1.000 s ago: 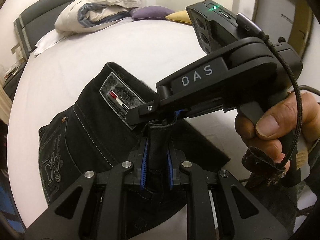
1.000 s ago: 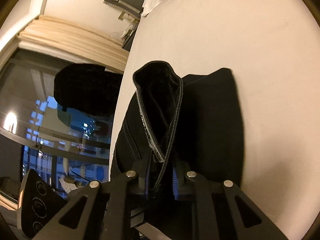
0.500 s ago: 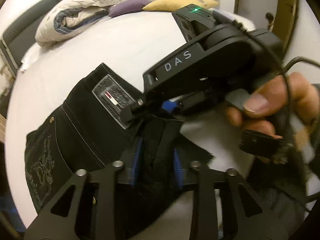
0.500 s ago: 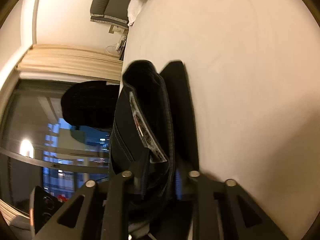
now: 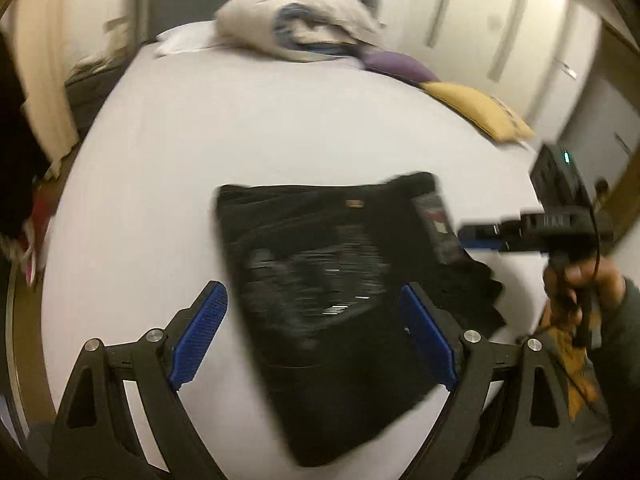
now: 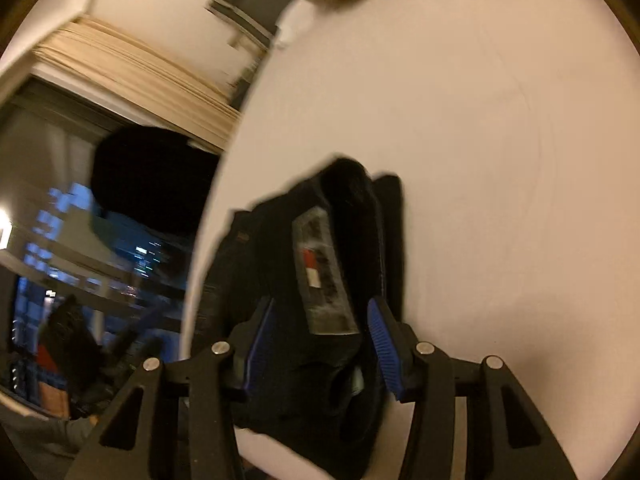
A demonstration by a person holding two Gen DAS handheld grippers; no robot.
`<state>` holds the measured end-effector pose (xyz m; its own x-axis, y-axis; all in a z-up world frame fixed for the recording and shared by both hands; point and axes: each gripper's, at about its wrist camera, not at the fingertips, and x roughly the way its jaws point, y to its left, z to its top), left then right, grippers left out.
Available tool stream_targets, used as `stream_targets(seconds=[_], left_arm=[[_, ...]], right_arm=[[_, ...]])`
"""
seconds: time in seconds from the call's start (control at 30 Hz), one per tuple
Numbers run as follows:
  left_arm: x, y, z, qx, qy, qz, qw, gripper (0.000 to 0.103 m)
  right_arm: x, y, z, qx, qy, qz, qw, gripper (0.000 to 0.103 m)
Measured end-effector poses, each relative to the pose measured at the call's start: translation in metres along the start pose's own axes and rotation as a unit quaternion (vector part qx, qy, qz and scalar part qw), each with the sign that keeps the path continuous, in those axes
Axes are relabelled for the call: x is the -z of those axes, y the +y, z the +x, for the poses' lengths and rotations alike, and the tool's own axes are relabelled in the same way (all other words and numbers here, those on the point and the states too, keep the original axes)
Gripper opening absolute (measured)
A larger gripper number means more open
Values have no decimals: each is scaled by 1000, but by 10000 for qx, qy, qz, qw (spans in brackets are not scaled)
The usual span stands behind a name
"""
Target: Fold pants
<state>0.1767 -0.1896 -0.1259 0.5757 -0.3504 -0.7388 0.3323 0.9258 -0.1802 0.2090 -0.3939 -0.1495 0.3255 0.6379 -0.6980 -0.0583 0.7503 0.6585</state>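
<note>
Counted — one pair of black pants (image 5: pixel 332 280), two grippers — left gripper (image 5: pixel 312 336), right gripper (image 6: pixel 320 336) — two cushions: purple cushion (image 5: pixel 396 66), yellow cushion (image 5: pixel 476 108).

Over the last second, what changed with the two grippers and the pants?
The left gripper let go: its jaws, shut on the black pants a second ago, now stand wide open and pulled back. The right gripper also opened; the waistband with the label lies loose between its pads. The pants now lie folded on the white bed, which is unchanged.

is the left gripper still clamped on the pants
No, the left gripper is spread wide open, its blue pads apart over the black pants lying on the bed.
</note>
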Motion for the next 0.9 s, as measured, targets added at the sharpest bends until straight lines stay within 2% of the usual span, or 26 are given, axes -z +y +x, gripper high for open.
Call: stream_targets(seconds=[0.03, 0.07, 0.17, 0.3, 0.5, 0.6, 0.67, 0.77, 0.83, 0.9], left_arm=[[0, 4, 2, -51, 13, -24, 10000, 88], [5, 7, -3, -57, 2, -22, 10000, 88], [8, 6, -7, -5, -12, -8, 10000, 88], [8, 0, -6, 143, 22, 51, 9999, 88], [7, -7, 4, 225, -49, 255, 9994, 88], [9, 0, 14, 283, 75, 133, 9995, 88], [9, 3, 10, 423, -28, 87, 9991, 88], [10, 3, 13, 241, -105, 317, 9992, 92], [17, 8, 45, 73, 319, 421, 9986, 92], [28, 22, 78, 214, 791, 213, 9964, 95]], right_arm=[[3, 1, 3, 16, 89, -23, 10000, 32], [6, 4, 5, 91, 139, -101, 9998, 26], [14, 7, -2, 305, 151, -300, 9990, 20], [16, -6, -13, 217, 95, 36, 9997, 13], [35, -27, -17, -57, -117, 609, 9981, 10], [49, -36, -20, -169, -318, 900, 9953, 9], [55, -35, -24, -170, -403, 960, 9944, 9], [61, -45, -22, -266, -421, 1084, 9929, 8], [60, -50, -18, -322, -376, 1067, 9931, 7], [59, -43, -24, -225, -342, 914, 9950, 8]])
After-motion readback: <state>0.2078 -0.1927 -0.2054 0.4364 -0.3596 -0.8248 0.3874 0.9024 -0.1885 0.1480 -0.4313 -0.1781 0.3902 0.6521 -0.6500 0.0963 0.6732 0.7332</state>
